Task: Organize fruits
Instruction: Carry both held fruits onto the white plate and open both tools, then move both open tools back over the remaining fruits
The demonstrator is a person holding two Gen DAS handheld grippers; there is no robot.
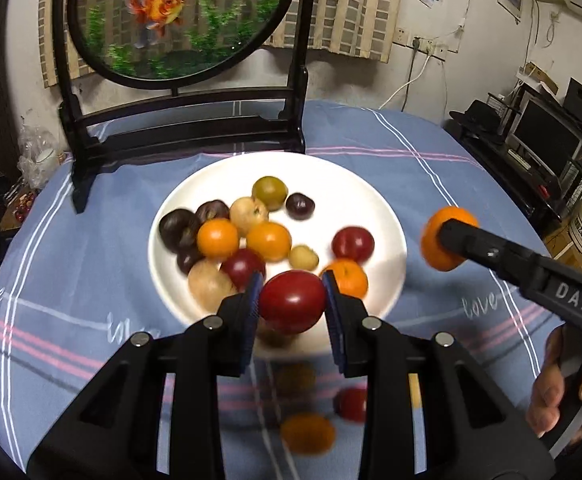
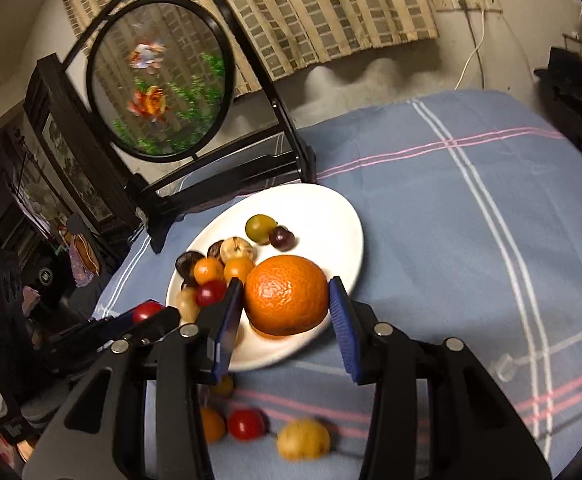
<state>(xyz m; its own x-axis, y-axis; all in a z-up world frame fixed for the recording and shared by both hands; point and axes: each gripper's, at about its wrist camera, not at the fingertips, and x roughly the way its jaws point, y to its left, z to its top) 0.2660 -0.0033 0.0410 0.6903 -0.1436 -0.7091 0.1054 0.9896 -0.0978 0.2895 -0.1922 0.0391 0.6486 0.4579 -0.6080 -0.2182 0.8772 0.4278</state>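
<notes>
A white plate (image 1: 387, 216) on the blue tablecloth holds several small fruits: orange, dark purple, red, tan and green ones. My left gripper (image 1: 293, 300) is shut on a red fruit (image 1: 293, 302) above the plate's near rim. My right gripper (image 2: 285, 304) is shut on an orange (image 2: 287, 294) and holds it above the plate's near right part (image 2: 331, 216). In the left wrist view the right gripper (image 1: 447, 240) with the orange (image 1: 437, 246) is right of the plate. The left gripper (image 2: 151, 314) with the red fruit (image 2: 147, 311) shows at left in the right wrist view.
Several loose fruits lie on the cloth in front of the plate: an orange one (image 1: 307, 434), a red one (image 2: 246, 424), a tan one (image 2: 303, 444). A black stand with a round goldfish panel (image 1: 179, 20) rises behind the plate. The table edge drops off at right.
</notes>
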